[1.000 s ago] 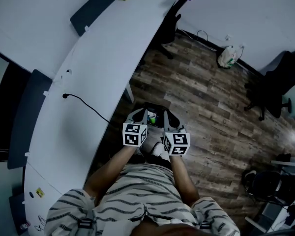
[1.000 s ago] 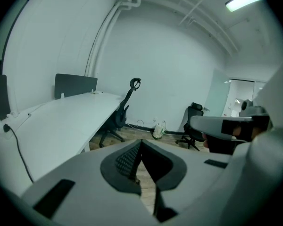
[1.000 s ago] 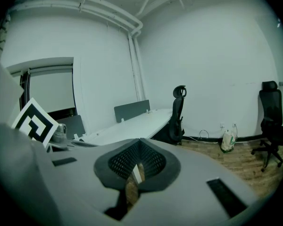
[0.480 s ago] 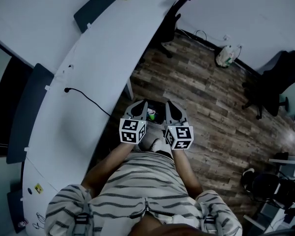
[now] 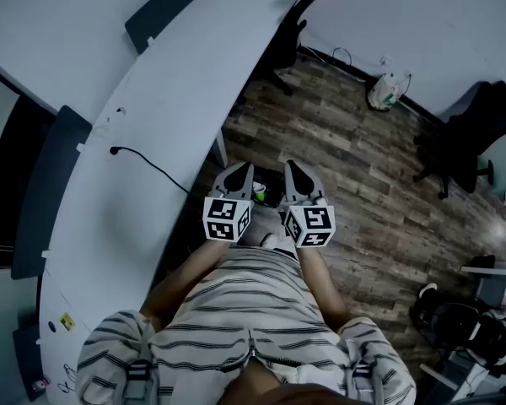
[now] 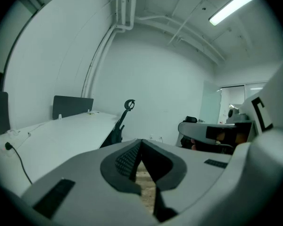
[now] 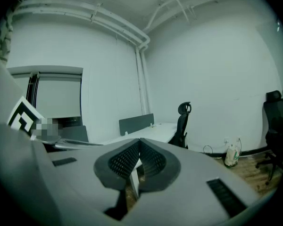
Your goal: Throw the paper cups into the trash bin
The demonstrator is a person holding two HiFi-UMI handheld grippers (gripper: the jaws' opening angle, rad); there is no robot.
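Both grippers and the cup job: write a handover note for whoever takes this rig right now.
Left gripper: jaws together, nothing between them.
Right gripper: jaws together, nothing between them.
Both hover side by side above the trash bin, which stands on the floor beside the desk.
Things: a white and green thing, possibly a paper cup, lies in the bin; it is too small to be sure. The desk carries a black cable; no cup shows on it.
Done: apparently the drop, since neither gripper holds a cup.
Left: look round for further cups; none shows in these views.
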